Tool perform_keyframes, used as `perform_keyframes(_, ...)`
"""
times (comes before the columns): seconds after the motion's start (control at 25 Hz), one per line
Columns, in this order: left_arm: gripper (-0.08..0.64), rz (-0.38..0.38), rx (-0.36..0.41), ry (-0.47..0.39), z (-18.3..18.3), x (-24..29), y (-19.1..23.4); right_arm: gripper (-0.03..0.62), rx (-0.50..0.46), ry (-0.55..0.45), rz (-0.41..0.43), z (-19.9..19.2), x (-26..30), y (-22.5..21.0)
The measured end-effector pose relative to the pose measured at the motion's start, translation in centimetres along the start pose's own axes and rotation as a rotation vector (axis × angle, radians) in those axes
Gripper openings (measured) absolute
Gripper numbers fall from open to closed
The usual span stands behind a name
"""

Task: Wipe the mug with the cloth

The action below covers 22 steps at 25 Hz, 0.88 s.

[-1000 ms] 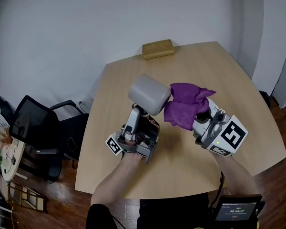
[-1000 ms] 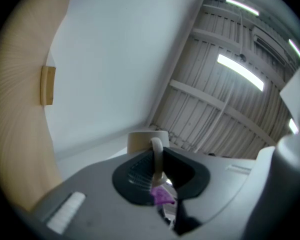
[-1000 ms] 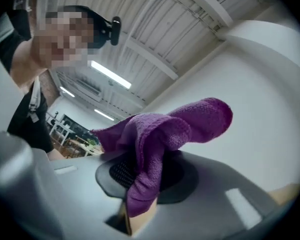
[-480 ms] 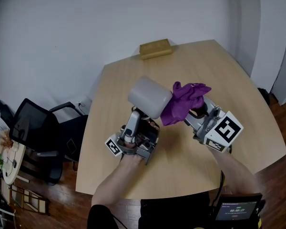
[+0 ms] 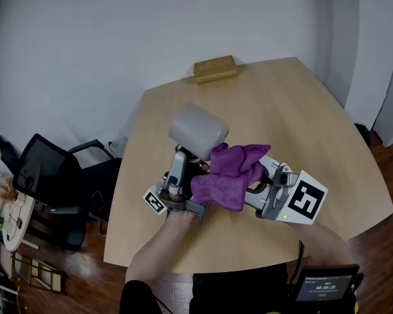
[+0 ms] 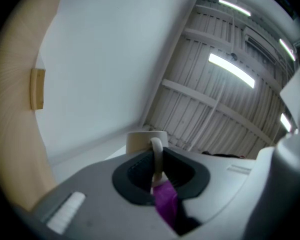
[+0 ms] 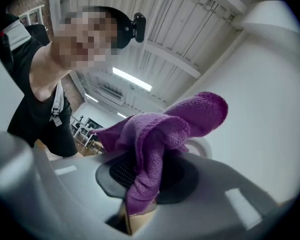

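The pale grey ceramic mug (image 5: 198, 131) hangs above the wooden counter's (image 5: 301, 110) near edge — the left gripper (image 6: 156, 165) pinches its thin handle (image 6: 157, 151) in narrowed fingers. The right gripper's (image 5: 254, 183) fingers clamp a bunched purple cloth (image 5: 226, 175) beside it. Hard rubbing may twist the mug loose — or snag cloth.

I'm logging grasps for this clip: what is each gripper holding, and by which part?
The left gripper holds the mug by its handle. The right gripper holds the purple cloth by a bunched fold, the rest draping loose.

Soft even light; ceiling tubes (image 6: 231, 70) glare, fisheye edges darken.
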<state>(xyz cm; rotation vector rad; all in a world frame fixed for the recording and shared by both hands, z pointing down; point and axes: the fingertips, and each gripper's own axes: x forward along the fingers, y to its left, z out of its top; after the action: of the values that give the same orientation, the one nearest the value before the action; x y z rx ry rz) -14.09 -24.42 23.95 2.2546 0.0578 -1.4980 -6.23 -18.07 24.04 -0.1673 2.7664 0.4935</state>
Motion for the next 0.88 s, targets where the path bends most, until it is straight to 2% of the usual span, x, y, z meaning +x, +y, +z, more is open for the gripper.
perform_keyframes(0.24,0.061,-0.005,-0.03,0.016,-0.7,-0.2,0.1,0.074,0.024,0.046,-0.106,-2.7,-0.6,-3.6)
perform_keyframes(0.44,0.06,-0.01,0.002,0.028,-0.5,-0.2,0.1,0.074,0.168,0.21,-0.34,-7.5,-3.2,-8.8)
perform_keyframes(0.52,0.061,-0.012,0.017,0.026,-0.3,-0.3,0.0,0.074,0.19,0.198,-0.365,-7.4,-3.9,-9.5)
perform_keyframes(0.6,0.061,-0.009,0.027,0.007,0.2,-0.4,0.0,0.074,0.158,0.121,-0.3,-5.3,-3.5,-8.4)
perform_keyframes(0.72,0.06,-0.009,0.033,-0.024,1.1,-0.6,-0.1,0.074,0.056,0.002,-0.11,-1.3,-1.6,-4.0)
perform_keyframes(0.8,0.06,-0.015,0.031,-0.02,0.9,-0.3,-0.3,0.074,0.022,0.0,-0.022,-0.4,-0.3,-1.2)
perform_keyframes(0.88,0.06,-0.021,0.024,0.0,0.1,-0.1,-0.4,0.074,0.029,0.033,-0.002,-1.2,0.4,-0.3)
